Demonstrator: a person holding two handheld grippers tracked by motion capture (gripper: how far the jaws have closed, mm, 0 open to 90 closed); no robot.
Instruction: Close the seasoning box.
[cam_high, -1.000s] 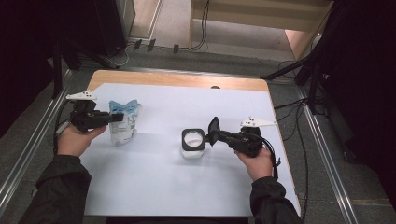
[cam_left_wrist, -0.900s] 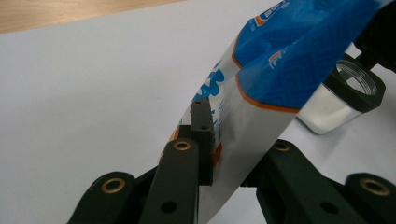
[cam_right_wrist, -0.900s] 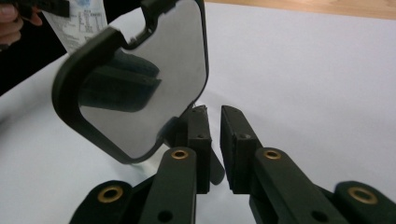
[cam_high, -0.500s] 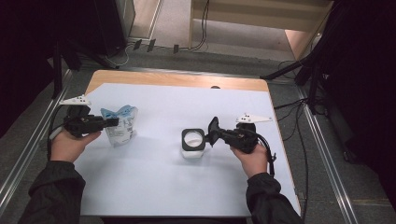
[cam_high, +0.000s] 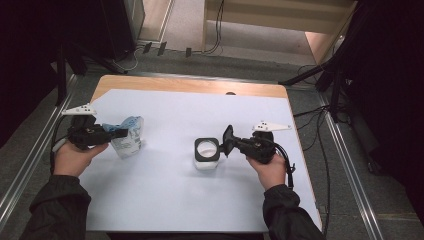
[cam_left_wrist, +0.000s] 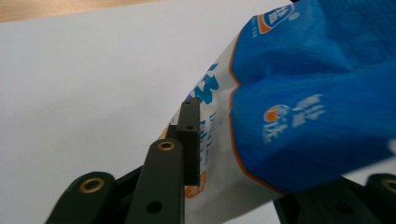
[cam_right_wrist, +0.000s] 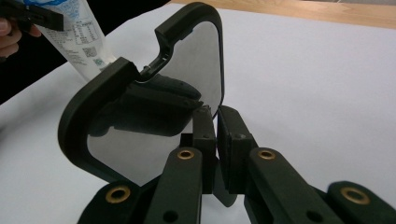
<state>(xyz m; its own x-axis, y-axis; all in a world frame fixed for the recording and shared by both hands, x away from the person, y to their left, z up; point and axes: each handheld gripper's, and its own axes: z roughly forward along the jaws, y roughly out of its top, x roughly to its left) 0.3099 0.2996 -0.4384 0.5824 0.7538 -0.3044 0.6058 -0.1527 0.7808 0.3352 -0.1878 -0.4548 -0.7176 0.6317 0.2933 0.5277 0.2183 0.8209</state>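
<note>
Nearest, by the near edge of the table (cam_high: 165, 215): one tool in each hand. Toward the left edge, pinching the pouch (cam_high: 127, 144) with the left gripper (cam_high: 121, 133). Jaws just been opening, with the pouch between them and one pad against its printed face, so a loosening pinch. Resting on the white mat, tilted, blue top leaning toward the tool.

Mid-table, slightly right: clamping the raised lid (cam_right_wrist: 198, 56) by its tab with the right gripper (cam_right_wrist: 217, 126), jaws pressed together on it. Just beyond those tips, the white container (cam_high: 206, 160), black-rimmed, mouth uncovered, well apart from the pouch.

Step in hand, as judged: container opened and lid held back, pouch being readied for pouring. Next move calls for firming up or re-taking the grip on the pouch, lifting it, carrying it across to the container mouth and tipping the top down over it. Calls too for holding the lid clear meanwhile. Cannot tell whether the pouch top is already cut.
</note>
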